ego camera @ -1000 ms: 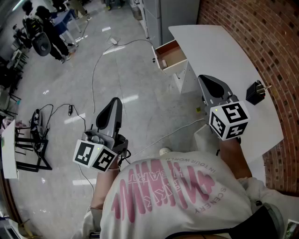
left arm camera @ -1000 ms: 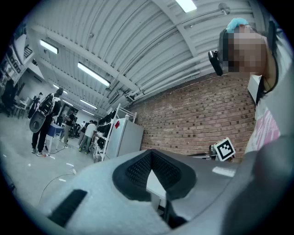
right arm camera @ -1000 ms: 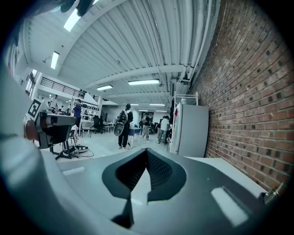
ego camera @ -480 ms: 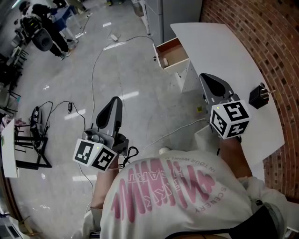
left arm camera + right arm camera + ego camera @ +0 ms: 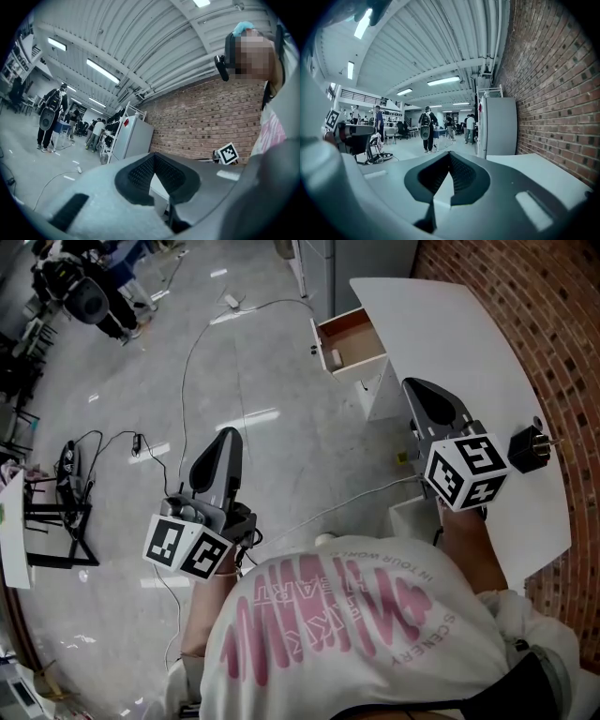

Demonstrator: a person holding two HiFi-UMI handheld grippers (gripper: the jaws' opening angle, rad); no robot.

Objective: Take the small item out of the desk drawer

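Note:
The wooden desk drawer (image 5: 354, 334) stands pulled out from the white desk (image 5: 450, 324) at the top of the head view. A small pale item (image 5: 336, 358) lies in its near corner. My right gripper (image 5: 419, 387) hovers over the desk's near left edge, well short of the drawer, shut and holding nothing. My left gripper (image 5: 228, 434) hangs over the floor to the left, also shut and empty. In the left gripper view the left gripper (image 5: 153, 154) points at the brick wall. The right gripper (image 5: 449, 153), in its own view, points along the desk top (image 5: 543, 171).
A black plug (image 5: 527, 450) sits on the desk by the brick wall (image 5: 553, 324). Cables (image 5: 187, 362) trail across the grey floor, with a black stand (image 5: 56, 521) at the left. A white box (image 5: 412, 514) sits under the desk. People (image 5: 89, 296) stand far off. A white cabinet (image 5: 499, 126) is past the desk.
Both grippers have travelled forward with the person towards the desk. The plug and the desk edge sit lower in the head view. Both pairs of jaws have stayed shut.

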